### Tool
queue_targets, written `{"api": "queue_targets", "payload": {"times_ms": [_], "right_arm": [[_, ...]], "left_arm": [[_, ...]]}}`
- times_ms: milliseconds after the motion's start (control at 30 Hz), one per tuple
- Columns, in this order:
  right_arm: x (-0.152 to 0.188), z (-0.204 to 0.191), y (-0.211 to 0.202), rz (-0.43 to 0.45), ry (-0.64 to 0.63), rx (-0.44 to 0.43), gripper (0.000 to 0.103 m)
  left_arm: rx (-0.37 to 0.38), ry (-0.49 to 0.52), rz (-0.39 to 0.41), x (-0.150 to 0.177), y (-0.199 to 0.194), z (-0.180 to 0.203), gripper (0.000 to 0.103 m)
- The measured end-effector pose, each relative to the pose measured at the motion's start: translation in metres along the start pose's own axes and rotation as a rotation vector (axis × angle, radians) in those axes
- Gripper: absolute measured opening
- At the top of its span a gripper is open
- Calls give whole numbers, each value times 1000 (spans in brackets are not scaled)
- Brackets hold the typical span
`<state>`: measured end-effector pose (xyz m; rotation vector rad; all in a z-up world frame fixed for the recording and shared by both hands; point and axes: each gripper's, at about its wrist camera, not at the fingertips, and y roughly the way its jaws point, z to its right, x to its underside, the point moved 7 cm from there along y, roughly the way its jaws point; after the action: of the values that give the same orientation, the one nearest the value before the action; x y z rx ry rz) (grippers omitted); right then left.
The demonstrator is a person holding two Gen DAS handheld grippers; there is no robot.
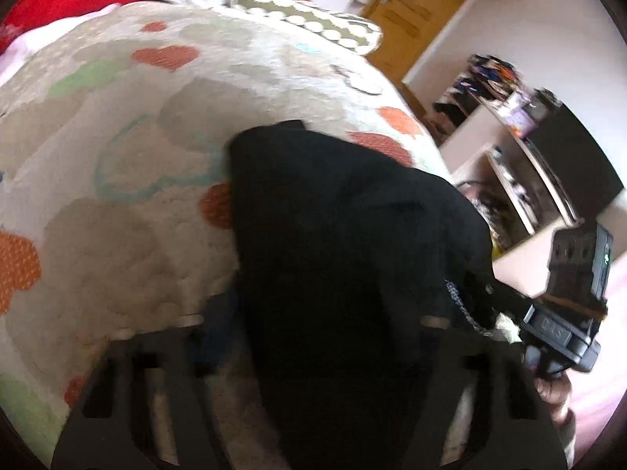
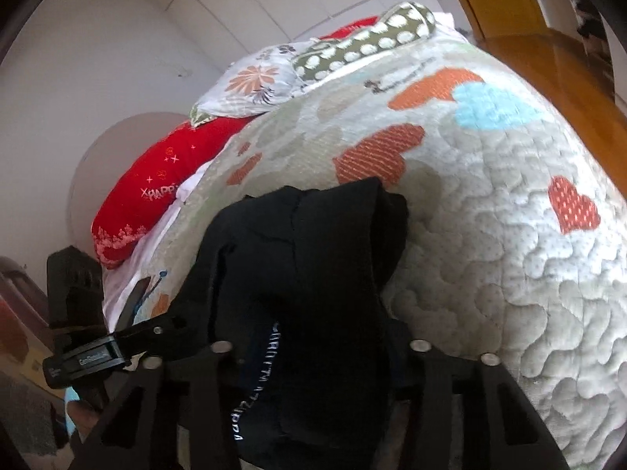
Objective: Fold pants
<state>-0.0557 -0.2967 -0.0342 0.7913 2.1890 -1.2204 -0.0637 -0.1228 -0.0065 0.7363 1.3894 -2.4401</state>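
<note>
Slippage risk: black pants [image 1: 345, 243] bunched mid-frame over quilted bed [image 1: 117, 196], left claw [image 1: 313, 337] and right claw [image 2: 317, 356] each pinching fabric, uneven pull could skew fold.

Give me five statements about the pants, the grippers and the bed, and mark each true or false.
1. The pants are black. True.
2. The pants hang over a wooden chair. False: they drape onto the heart-print quilt on the bed.
3. Both the left gripper and the right gripper have pants fabric between their fingers. True.
4. The red pillow lies on top of the pants. False: it lies apart, near the head of the bed.
5. A wooden door is visible beyond the bed. True.
</note>
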Motion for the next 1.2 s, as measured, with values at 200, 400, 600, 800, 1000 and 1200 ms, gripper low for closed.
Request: {"api": "queue_targets", "payload": {"times_ms": [200, 400, 600, 800, 1000, 1200], "right_arm": [[-22, -23, -18, 60, -27, -53, 26], [-67, -39, -13, 122, -74, -41, 26], [-102, -18, 49, 44, -104, 138, 28], [-88, -6, 49, 19, -186, 301, 34], [-85, -24, 4, 86, -220, 293, 34], [-70, -54, 19, 43, -324, 284, 34]], "left_arm": [[11, 46, 39, -25, -16, 4, 30], [-38, 106, 107, -83, -20, 1, 30], [-176, 72, -15, -102, 42, -39, 38], [-292, 110, 44, -92, 20, -48, 53], [-384, 181, 101, -76, 0, -28, 53], [-395, 173, 93, -60, 12, -21, 53]]}}
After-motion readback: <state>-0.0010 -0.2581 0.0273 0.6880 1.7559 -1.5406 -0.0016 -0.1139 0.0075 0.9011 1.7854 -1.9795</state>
